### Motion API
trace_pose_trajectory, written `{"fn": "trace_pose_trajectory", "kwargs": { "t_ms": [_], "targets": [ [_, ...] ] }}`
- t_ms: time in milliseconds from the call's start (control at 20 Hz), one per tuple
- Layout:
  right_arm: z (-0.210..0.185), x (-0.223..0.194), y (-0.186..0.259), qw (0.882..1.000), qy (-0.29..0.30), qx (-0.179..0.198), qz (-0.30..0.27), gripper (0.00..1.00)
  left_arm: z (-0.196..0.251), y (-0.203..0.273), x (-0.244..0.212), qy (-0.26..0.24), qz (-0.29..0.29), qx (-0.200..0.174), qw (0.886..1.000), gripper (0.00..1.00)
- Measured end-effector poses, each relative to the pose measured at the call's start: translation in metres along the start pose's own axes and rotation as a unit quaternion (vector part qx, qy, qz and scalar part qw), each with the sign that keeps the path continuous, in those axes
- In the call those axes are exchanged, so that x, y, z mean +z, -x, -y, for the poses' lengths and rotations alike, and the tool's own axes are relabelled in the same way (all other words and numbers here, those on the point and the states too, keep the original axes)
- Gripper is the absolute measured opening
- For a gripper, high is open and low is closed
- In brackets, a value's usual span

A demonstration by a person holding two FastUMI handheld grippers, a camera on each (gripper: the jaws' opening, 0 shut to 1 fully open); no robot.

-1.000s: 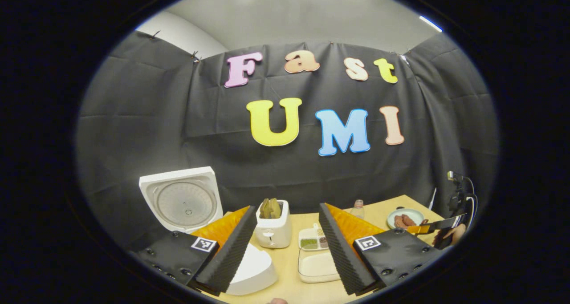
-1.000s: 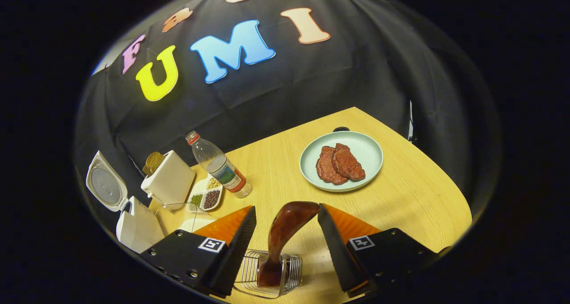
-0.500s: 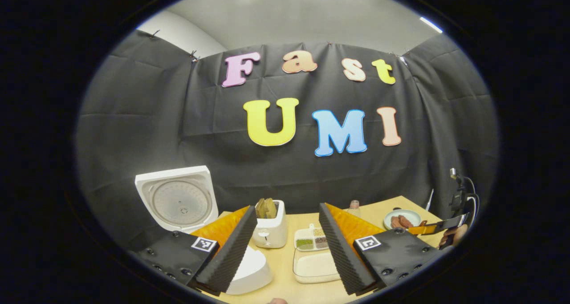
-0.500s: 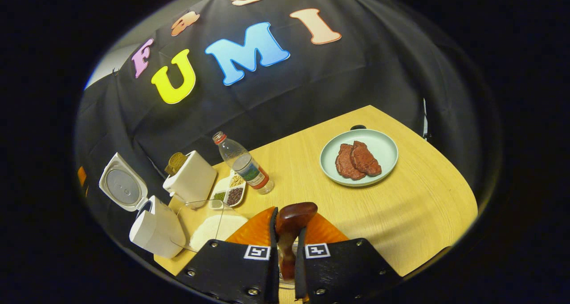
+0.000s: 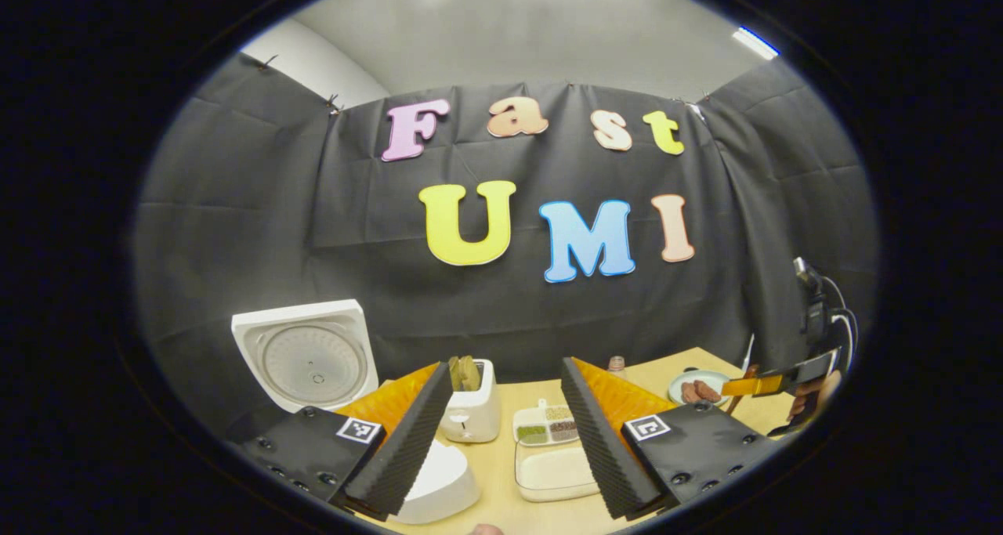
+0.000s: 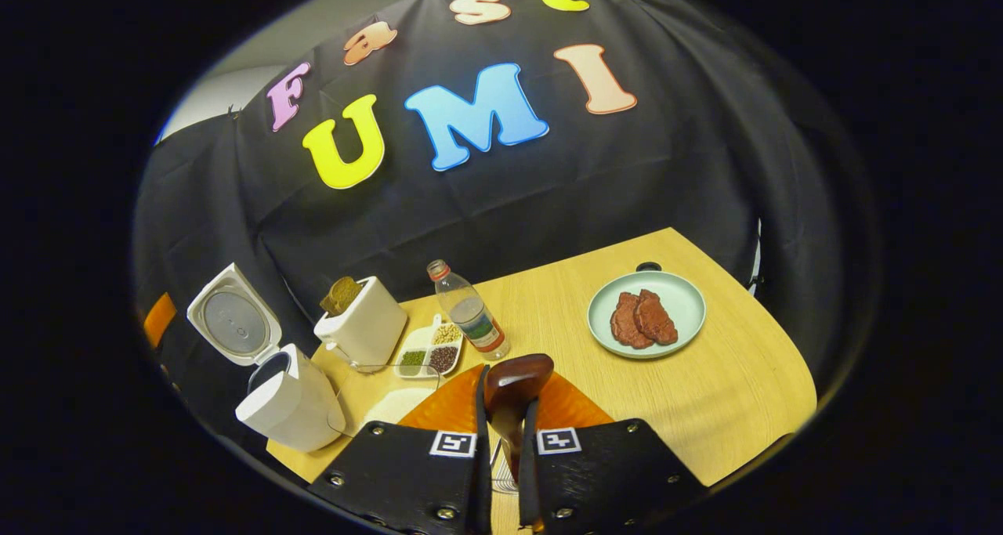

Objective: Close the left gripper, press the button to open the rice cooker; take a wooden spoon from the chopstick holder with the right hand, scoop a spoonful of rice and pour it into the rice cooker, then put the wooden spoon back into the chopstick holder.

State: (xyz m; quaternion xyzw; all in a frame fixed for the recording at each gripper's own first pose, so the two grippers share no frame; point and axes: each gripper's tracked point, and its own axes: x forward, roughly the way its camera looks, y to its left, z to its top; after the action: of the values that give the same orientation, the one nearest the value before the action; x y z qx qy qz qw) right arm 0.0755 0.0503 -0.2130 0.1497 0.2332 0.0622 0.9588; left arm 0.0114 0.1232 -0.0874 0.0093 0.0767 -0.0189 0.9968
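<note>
Since a second ago, the right claw (image 6: pixel 501 441) has been closed on the dark brown wooden spoon (image 6: pixel 513 386) and raised above the wire chopstick holder (image 6: pixel 501 476). The left claw (image 5: pixel 505 425) is held open (idle). A snagged bowl could tip the holder over on the desk (image 6: pixel 729 378).

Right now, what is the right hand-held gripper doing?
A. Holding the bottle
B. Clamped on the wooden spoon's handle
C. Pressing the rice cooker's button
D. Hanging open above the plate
B: in the right gripper view the right hand-held gripper has both fingers pressed against the wooden spoon between them.
</note>
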Motion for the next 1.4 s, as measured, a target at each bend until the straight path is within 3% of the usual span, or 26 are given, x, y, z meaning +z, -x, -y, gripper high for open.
{"fn": "trace_pose_trajectory", "kwargs": {
  "t_ms": [350,550,900,1400],
  "targets": [
    [-0.079,0.062,0.010,0.996,0.021,0.065,0.054,0.14,-0.037,0.003,-0.011,0.009,0.002,0.008,1.000,0.97],
    [-0.121,0.063,-0.011,0.994,0.040,0.086,0.057,0.14,-0.062,0.005,-0.023,0.021,-0.005,0.019,1.000,0.97],
    [-0.174,0.014,-0.065,0.990,0.075,0.113,0.024,0.14,-0.088,-0.002,-0.027,0.029,-0.001,0.025,0.999,0.97],
    [-0.163,-0.084,-0.133,0.980,0.186,0.065,-0.039,0.14,-0.104,-0.003,-0.055,0.036,-0.023,0.023,0.999,0.97]
  ]
}}
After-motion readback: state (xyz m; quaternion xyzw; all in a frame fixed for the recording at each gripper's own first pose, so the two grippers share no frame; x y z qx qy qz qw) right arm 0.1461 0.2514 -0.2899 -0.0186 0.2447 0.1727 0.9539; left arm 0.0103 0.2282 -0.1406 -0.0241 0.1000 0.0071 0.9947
